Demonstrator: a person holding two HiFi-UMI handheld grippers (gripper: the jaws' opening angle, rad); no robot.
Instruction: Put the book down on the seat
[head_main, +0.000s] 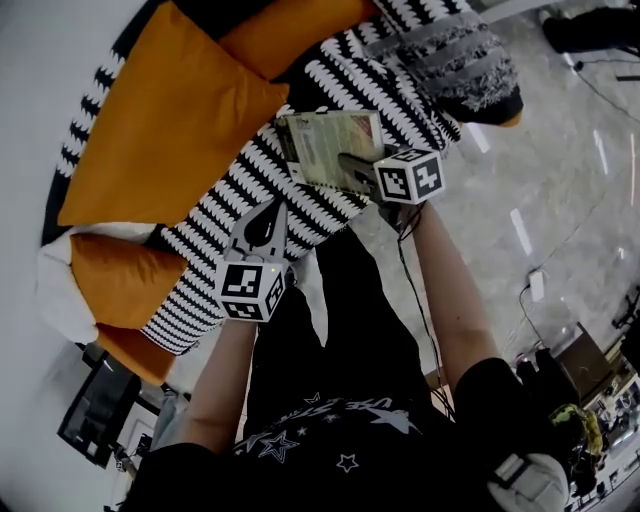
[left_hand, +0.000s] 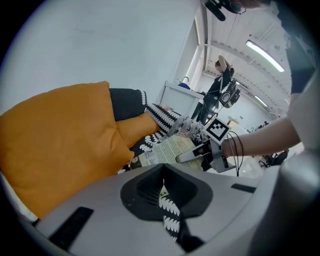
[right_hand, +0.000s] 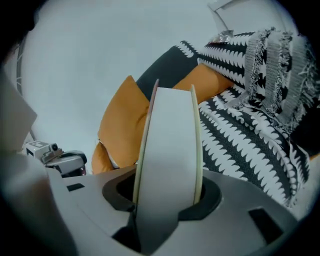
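Pinching: your right gripper (head_main: 348, 162) clamped a thick pale paper book (head_main: 320, 140) near the black-and-white fabric seat (head_main: 210, 250).
Left gripper (head_main: 275, 212): your jaws were together.

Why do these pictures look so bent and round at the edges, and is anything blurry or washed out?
Head view: the wide lens bows the black-and-white patterned seat, and lights glare in streaks off the glossy grey floor. Left gripper view: dark rounded corners, ceiling strip lights blown out white. Right gripper view: the cream-covered book fills the middle, so near that it looks soft.
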